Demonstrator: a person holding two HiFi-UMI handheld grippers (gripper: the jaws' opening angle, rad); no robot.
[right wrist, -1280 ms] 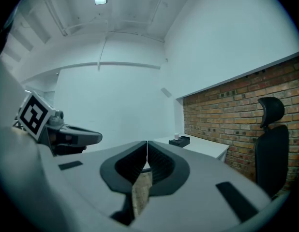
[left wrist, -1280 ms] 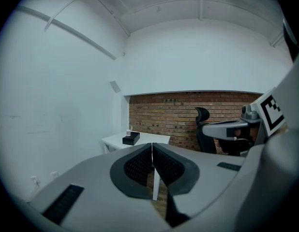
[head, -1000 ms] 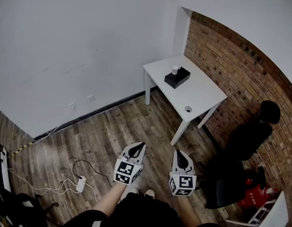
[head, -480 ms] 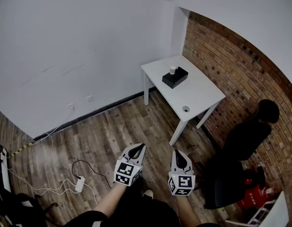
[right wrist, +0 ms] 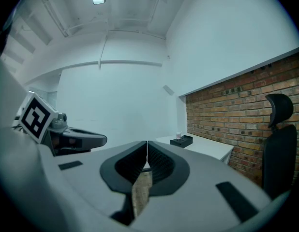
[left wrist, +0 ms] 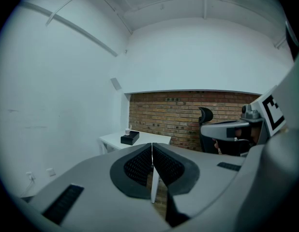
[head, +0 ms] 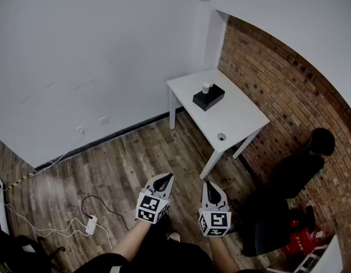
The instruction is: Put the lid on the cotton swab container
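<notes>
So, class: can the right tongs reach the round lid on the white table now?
Probably not yet: the right tongs, shut and empty, are far from the round lid on the white table. Only wooden floor lies between.

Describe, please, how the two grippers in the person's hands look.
The left gripper and the right gripper look alike: pale grey shells that taper towards the tip. Each carries a cube with black-and-white square markers at its back end. The fingers are lined inside with black ribbed pads.

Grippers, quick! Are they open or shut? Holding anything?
Left gripper: jaws closed, holding nothing.
Right gripper: jaws closed, holding nothing.
</notes>
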